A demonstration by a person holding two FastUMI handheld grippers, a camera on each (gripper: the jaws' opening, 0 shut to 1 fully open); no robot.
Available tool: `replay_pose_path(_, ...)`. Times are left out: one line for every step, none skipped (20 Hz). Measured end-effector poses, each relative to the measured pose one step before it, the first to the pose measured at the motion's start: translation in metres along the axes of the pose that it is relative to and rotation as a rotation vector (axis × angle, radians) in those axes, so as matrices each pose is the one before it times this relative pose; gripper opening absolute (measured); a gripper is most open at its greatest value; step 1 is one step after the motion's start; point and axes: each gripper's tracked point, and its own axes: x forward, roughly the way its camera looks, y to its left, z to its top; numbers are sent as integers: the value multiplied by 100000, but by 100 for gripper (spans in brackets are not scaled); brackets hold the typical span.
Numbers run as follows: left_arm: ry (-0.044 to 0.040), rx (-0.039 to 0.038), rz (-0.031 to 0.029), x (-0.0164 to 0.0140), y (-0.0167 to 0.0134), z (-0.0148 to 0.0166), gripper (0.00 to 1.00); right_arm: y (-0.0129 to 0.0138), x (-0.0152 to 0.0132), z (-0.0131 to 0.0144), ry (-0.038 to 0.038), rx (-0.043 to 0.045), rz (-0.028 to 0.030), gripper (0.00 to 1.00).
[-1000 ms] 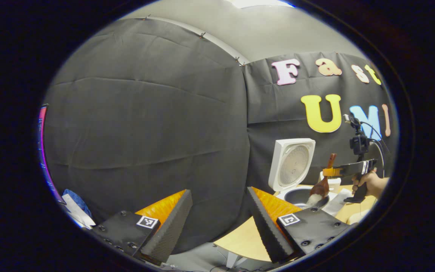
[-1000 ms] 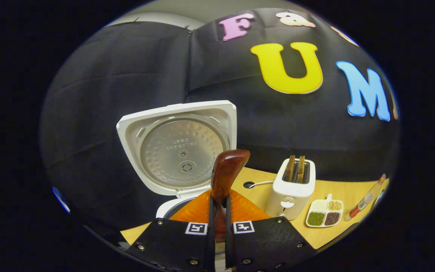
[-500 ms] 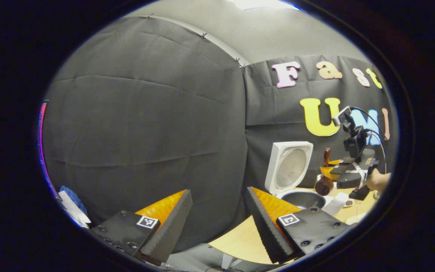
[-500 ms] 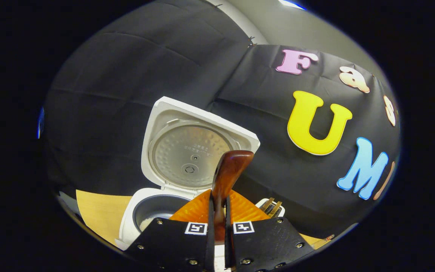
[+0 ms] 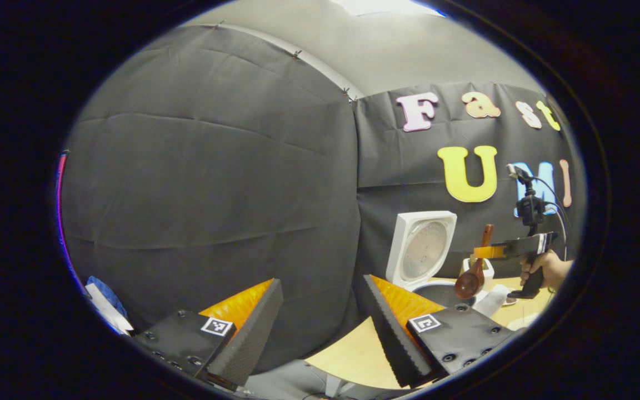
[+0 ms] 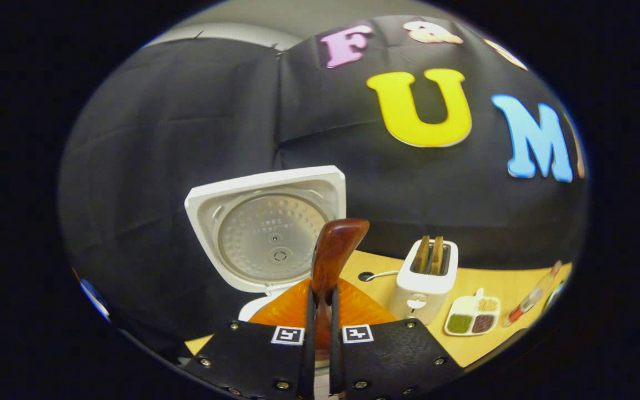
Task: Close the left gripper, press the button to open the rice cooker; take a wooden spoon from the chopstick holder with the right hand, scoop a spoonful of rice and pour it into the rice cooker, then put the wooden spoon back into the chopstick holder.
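The white rice cooker (image 5: 421, 250) stands on the wooden table (image 5: 353, 355) with its lid (image 6: 267, 228) raised upright. My right gripper (image 6: 323, 311) is shut on the handle of the brown wooden spoon (image 6: 334, 255), whose handle end sticks up past the fingers. In the left gripper view that gripper (image 5: 492, 253) hangs above the cooker's pot rim (image 5: 436, 289), held by a hand (image 5: 545, 268), with the spoon's bowl (image 5: 467, 284) hanging down. My left gripper (image 5: 320, 328) is open, low at the table's near edge, holding nothing.
A white toaster (image 6: 424, 278) with two slices stands right of the cooker. A small divided dish (image 6: 471, 318) of grains and a thin tube (image 6: 528, 300) lie further right. A cable hole (image 6: 365, 276) sits behind the spoon. Blue cloth (image 5: 103, 289) lies at far left.
The right gripper tilted the spoon over the pot and rice fell in; it has now levelled again, with the spoon's bowl hanging empty above the pot. The left gripper stayed put.
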Motion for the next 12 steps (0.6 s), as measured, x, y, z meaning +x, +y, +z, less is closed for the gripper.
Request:
replay_pose_path(-632,-447,-269,-21,-45,327,99,-201,-296,546,-1278,6770,454,11)
replay_pose_path(-318,-564,-404,-93,-159,273,99,-371,-509,663,-2416,4401,122,11)
replay_pose_path(-335,-401,-512,-126,-200,316,99,-411,-520,741,-2518,3267,-406,11)
replay_pose_path(-418,-312,-759,221,-588,77,99,-371,-701,652,-2117,2905,-454,11)
replay_pose_path(-496,-50,-815,108,-464,237,99,-404,-651,477,-1796,3115,-276,11)
replay_pose_path(-647,152,-1143,282,-751,189,99,-340,-766,824,-1673,3445,47,10)
replay_pose_path(-655,215,-1078,174,-635,221,98,-245,-570,634,-1535,2928,-186,11)
replay_pose_path(-565,268,-1098,3,-671,304,99,-370,-617,494,-880,2193,-332,11)
replay_pose_path(-558,106,-1138,162,-689,313,99,-599,-727,653,-850,904,-956,11)
replay_pose_path(-463,-163,-1015,124,-628,265,99,-794,-745,647,-696,122,-1326,11)
replay_pose_path(-767,-433,-1242,-47,-716,485,99,-772,-758,645,-881,-484,-1520,11)
replay_pose_path(-1088,-206,-1234,37,-786,374,99,-770,-693,457,-1076,-524,-1419,11)
